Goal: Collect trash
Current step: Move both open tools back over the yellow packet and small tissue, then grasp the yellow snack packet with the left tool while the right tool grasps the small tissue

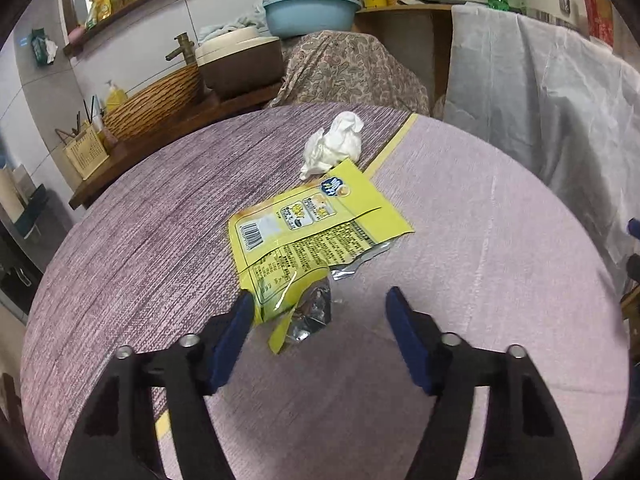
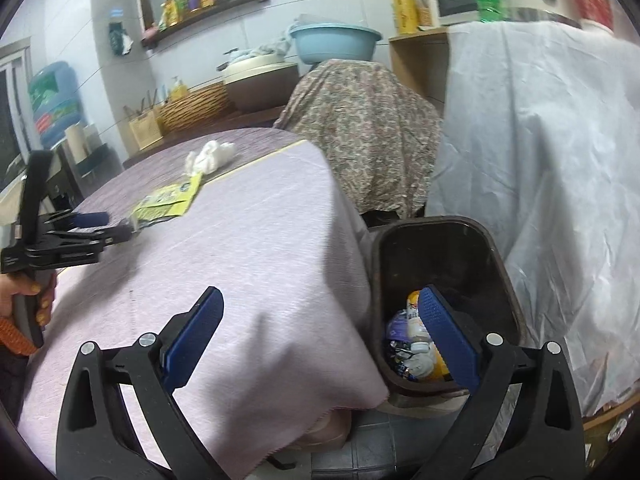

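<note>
The left gripper (image 1: 320,300) hangs low over the cloth-covered table (image 1: 460,240), its blue-padded jaws spread wide — the torn silver-lined end of the yellow snack wrapper (image 1: 316,224) lies between them, touching the left pad, not pinched. At 12 o'clock from the wrapper, just beyond its far corner, sits a crumpled white tissue (image 1: 334,144). The right gripper (image 2: 320,316) is also spread wide and holds nothing; it hovers at the table's corner, with the black trash bin (image 2: 500,264) at its 2 o'clock — wrappers and bottles already lie inside.
</note>
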`<state>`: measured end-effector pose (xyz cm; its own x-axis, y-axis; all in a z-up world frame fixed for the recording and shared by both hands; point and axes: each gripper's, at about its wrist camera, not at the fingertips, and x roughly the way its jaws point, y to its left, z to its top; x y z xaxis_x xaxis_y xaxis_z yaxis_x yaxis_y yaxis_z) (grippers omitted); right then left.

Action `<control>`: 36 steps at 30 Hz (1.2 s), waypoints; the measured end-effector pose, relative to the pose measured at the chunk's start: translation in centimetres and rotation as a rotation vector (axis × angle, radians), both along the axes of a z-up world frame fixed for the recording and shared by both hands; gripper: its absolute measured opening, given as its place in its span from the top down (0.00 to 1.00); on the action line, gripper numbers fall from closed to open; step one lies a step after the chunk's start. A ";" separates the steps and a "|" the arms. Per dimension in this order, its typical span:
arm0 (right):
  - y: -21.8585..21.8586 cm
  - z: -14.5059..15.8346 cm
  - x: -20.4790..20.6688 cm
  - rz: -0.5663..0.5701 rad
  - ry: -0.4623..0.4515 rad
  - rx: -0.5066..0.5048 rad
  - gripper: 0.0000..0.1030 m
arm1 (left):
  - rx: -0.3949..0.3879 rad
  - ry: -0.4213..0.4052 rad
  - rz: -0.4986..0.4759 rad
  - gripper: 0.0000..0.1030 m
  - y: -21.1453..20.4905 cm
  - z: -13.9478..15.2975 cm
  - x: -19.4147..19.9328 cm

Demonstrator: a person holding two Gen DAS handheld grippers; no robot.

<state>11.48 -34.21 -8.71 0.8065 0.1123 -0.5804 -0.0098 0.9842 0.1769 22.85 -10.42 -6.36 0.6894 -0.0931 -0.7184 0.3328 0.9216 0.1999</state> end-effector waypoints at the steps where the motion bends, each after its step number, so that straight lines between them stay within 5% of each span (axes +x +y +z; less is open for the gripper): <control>1: 0.5 0.2 0.2 0.014 0.000 -0.008 0.07 | 0.004 0.008 0.004 0.51 0.2 -0.3 0.0; 7: 2.6 1.6 1.5 0.074 -0.005 -0.034 0.07 | -0.054 0.039 0.005 0.92 1.4 -0.5 0.2; 20: 9.5 4.6 9.4 0.275 0.034 -0.050 0.07 | -0.274 0.001 0.026 0.95 5.9 3.2 -1.2; 24: 10.6 4.5 14.9 0.263 0.092 0.024 0.12 | -0.295 -0.024 0.037 0.95 6.6 4.1 -1.4; 30: 13.2 3.2 23.3 0.219 0.201 -0.018 0.27 | -0.316 -0.037 0.038 0.95 6.7 4.4 -1.5; 36: 13.4 1.9 28.1 0.144 0.271 0.055 0.30 | -0.323 -0.031 0.040 0.95 6.7 4.2 -1.3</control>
<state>39.56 -20.84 -6.82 0.5967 0.2514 -0.7620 -0.0938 0.9650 0.2450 21.51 -3.67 -2.15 0.7184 -0.2856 -0.6343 0.2937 0.9511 -0.0956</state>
